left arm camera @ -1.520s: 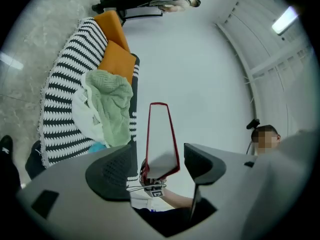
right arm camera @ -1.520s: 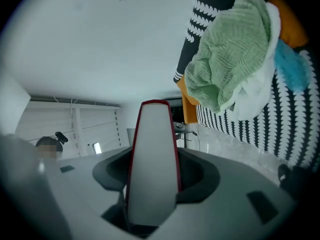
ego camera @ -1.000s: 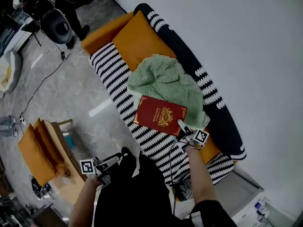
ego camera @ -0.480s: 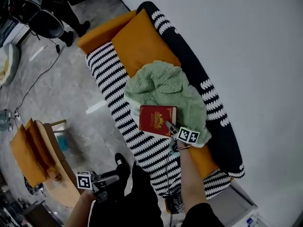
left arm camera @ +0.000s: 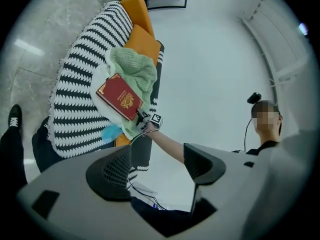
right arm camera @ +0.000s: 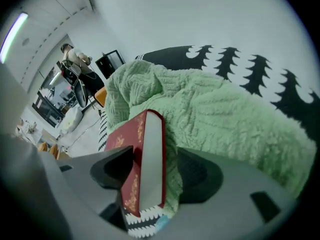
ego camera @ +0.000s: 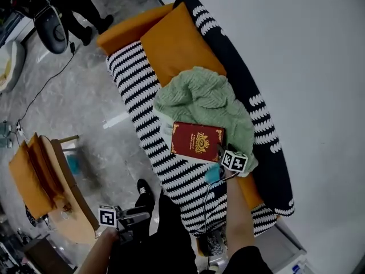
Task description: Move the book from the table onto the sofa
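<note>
since a sec ago red hardcover book w/ gold crest (ego camera: 198, 142) sank onto green knitted throw (ego camera: 205, 99) on black-and-white striped sofa (ego camera: 137, 90), frame centre. right gripper (ego camera: 219, 152) jaws have just been opening: spread, book btwn them, unpinched. best: back straight out, no dragging. left gripper (ego camera: 141, 214) spread, empty, lower left. count: 1 book, 1 throw, 2 grippers.

Saw left tool (left arm camera: 157, 164) with jaws apart, nothing between. Beyond, saw red book (left arm camera: 119, 96) lying flat on green blanket (left arm camera: 131, 66) atop striped sofa (left arm camera: 75, 109), right tool (left arm camera: 144, 118) at book's lower corner, orange cushion (left arm camera: 145, 40) further along.
</note>
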A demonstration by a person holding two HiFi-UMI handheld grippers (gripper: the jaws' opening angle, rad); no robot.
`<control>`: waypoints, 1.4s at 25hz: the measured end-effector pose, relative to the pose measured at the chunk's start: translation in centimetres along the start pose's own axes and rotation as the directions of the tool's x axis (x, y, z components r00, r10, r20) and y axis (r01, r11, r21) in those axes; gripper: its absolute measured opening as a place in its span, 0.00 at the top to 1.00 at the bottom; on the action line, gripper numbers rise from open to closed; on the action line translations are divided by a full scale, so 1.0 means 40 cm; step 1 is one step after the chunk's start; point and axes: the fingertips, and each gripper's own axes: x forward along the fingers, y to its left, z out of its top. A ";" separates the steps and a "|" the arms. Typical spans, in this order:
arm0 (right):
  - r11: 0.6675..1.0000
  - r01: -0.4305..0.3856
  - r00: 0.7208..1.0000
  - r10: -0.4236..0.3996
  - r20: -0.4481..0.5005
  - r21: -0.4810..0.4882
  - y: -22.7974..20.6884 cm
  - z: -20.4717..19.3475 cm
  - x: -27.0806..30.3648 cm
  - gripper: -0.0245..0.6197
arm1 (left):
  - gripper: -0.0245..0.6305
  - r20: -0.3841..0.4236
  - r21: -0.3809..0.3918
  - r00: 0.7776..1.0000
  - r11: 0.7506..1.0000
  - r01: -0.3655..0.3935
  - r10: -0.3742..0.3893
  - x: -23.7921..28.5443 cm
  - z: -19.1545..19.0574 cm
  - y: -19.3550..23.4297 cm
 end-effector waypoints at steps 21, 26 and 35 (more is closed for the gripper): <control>0.894 -0.399 0.897 0.427 -0.118 0.205 0.299 -0.261 -0.412 0.95 | 0.94 -0.101 0.159 0.995 0.987 0.018 -0.002 0.087 0.023 -0.080; 0.862 -0.475 0.861 0.497 -0.108 0.178 0.385 -0.293 -0.565 0.95 | 0.95 -0.156 0.237 0.986 0.967 0.097 -0.061 0.133 0.012 -0.143; 0.840 -0.541 0.834 0.543 -0.098 0.048 0.565 -0.308 -0.641 0.95 | 0.95 -0.170 0.272 0.979 0.949 0.158 -0.114 0.150 0.013 -0.229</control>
